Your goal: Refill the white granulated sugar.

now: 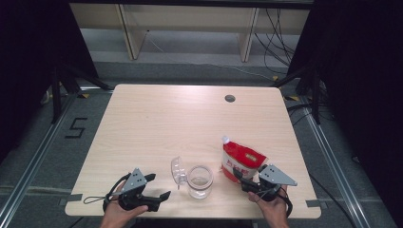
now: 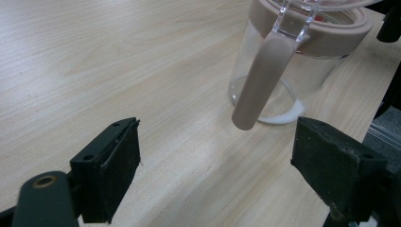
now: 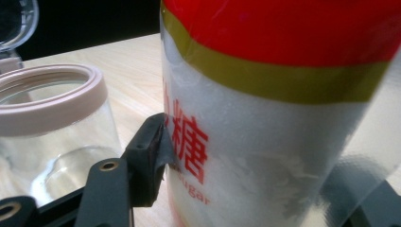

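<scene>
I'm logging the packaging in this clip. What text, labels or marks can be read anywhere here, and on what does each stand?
"糖": red character on the clear front of the bag, right gripper view.
"ugar": small red letters below it, their start hidden by a finger.
"5": black tape mark on the floor, left of the table, high view.
White print on the bag's red face, high view: too small to read.
The jar bears no text.

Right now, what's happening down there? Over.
Left tool open, idle. Right tool clamped on the sugar bag. Jar beside it, lid flipped open. Nothing in between.
</scene>
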Demonstrator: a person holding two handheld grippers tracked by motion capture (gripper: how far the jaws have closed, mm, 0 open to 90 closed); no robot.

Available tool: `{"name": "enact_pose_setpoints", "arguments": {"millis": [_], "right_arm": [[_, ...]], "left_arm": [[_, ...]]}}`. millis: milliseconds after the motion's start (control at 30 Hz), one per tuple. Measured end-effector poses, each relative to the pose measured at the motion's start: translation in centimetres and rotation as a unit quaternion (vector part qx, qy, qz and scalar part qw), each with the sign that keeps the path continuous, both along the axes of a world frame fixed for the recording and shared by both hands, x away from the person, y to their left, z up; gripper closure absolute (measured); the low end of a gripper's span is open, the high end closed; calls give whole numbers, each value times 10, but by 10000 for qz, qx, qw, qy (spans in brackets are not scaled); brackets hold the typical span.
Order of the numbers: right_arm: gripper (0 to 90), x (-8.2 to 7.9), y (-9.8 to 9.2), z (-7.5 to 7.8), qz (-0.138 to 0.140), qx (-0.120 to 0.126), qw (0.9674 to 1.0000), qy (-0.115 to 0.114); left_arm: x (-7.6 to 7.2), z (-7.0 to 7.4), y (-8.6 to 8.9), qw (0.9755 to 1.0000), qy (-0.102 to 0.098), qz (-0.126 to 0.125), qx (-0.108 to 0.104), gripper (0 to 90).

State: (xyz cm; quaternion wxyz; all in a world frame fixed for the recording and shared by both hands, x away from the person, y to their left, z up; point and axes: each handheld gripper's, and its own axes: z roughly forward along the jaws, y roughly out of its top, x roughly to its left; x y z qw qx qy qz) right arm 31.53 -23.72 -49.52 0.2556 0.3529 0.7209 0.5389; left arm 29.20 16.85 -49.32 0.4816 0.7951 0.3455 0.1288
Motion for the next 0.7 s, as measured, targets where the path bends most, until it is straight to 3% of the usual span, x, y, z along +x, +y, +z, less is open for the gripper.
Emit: {"name": "enact_pose_setpoints", "arguments": {"millis": [67,100,233,267,367,467,500,567,600,700], "right_arm": [[418,-1,3,0,-58,65,10000,-30],[425,-2,3,1,-51,-85,9999,-35],[433,-2,3,1,-67,-82,9999,-33],[436,-5,4,2,-173,-42,9998,64],[440,-5,5,1,-219,-53,9997,-44],[441,-5,4,1,-186,-58,9998,19],[441,-6,5,0,-266,25,9996,-45],[441,-6,3,0,-227,-29,9997,-49],[440,-5,3,-2,-152,110,9998,-93],[437,-2,-1,-3,-49,46,9999,-151]], "left_arm": [[0,0,0,10000,9,23,11,156],[0,0,0,10000,13,9,41,156],[0,-1,0,10000,19,-7,7,156],[-1,0,0,10000,25,20,26,156],[0,0,-1,10000,10,37,-24,156],[0,0,-1,10000,13,29,-26,156],[0,0,0,10000,20,3,40,156],[0,0,-1,10000,24,-12,17,157],[0,-1,-1,10000,24,-8,17,156],[-1,-1,-2,9999,105,68,-55,156]]}}
